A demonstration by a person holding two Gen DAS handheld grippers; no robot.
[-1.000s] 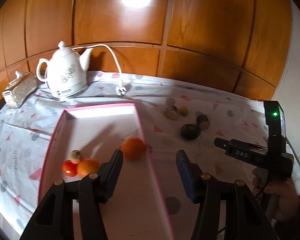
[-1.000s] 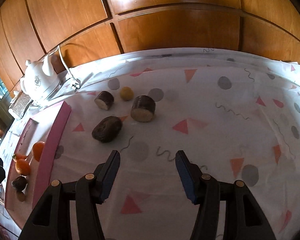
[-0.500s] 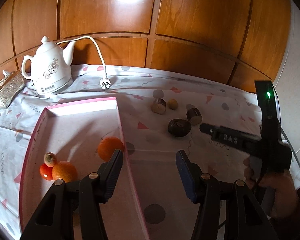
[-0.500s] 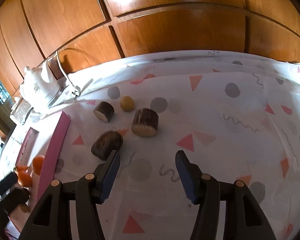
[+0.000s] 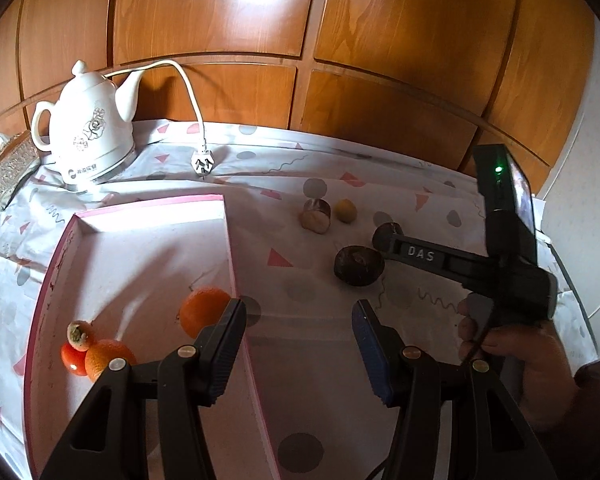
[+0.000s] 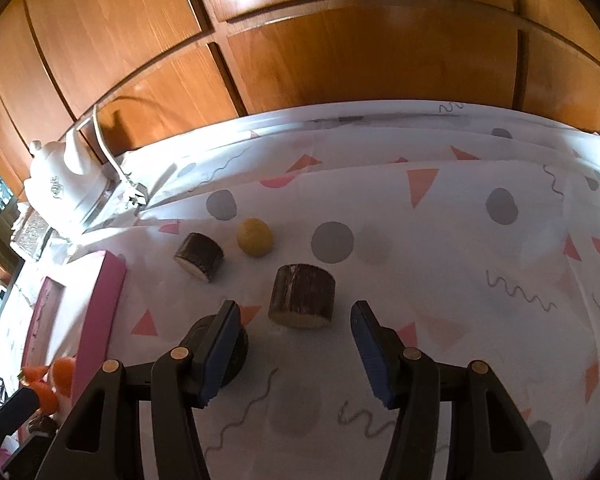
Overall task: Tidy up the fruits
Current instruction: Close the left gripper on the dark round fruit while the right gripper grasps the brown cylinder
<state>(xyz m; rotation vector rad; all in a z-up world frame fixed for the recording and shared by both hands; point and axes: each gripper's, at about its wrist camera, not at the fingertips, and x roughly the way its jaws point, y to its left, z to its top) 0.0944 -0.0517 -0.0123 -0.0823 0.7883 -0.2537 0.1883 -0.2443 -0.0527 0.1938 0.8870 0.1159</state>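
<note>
A pink-rimmed tray (image 5: 224, 216) holds an orange (image 5: 202, 310), a second orange (image 5: 106, 356), a red tomato (image 5: 71, 360) and a small brown fruit (image 5: 78, 330). On the cloth to its right lie a dark round fruit (image 5: 358, 265), two dark cut cylinders (image 6: 302, 295) (image 6: 199, 257) and a small yellow fruit (image 6: 254, 237). My left gripper (image 5: 298, 344) is open and empty above the tray's right rim. My right gripper (image 6: 294, 350) is open and empty, just short of the larger cylinder; its left finger covers part of the dark fruit (image 6: 236, 350).
A white ceramic kettle (image 5: 88, 132) with cord and plug (image 5: 202, 164) stands at the back left, beside a patterned box (image 5: 6, 168). A wooden panel wall (image 5: 300, 40) closes the back. The patterned cloth (image 6: 460, 264) stretches to the right.
My right gripper has moved forward and down toward the cut cylinders and dark fruit. My left gripper has shifted right off the tray's middle to its right rim. Both stay open.
</note>
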